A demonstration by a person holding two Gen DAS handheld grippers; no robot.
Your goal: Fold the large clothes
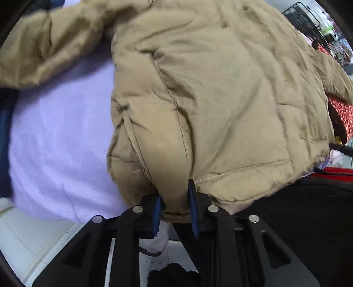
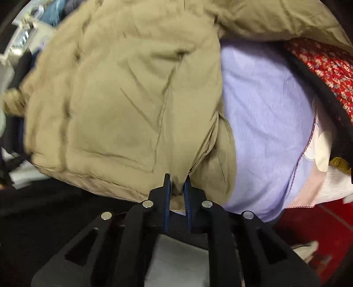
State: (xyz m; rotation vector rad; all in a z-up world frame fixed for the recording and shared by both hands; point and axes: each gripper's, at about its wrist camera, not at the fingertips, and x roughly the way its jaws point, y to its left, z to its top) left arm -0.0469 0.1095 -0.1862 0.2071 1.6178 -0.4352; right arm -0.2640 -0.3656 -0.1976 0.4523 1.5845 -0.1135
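Note:
A tan padded jacket [image 1: 209, 99] lies spread over a lavender sheet [image 1: 61, 143], one sleeve [image 1: 48, 44] stretched toward the upper left. My left gripper [image 1: 174, 194] is shut on the jacket's bottom hem, a thick fold of fabric bunched between the blue pads [image 1: 192, 198]. In the right wrist view the same jacket [image 2: 121, 106] fills the left and centre. My right gripper [image 2: 177, 185] is shut on the hem near its right corner, pinching a thin fold of fabric. The lavender sheet [image 2: 264, 121] shows to the right of it.
A red patterned cloth [image 2: 326, 72] with a dark border lies at the sheet's right side, seen too as red cloth [image 1: 342, 114]. Black fabric [image 1: 297, 209] hangs near the front edge. White floor tiles [image 1: 26, 238] show below. A black wire rack [image 1: 302, 17] stands far back.

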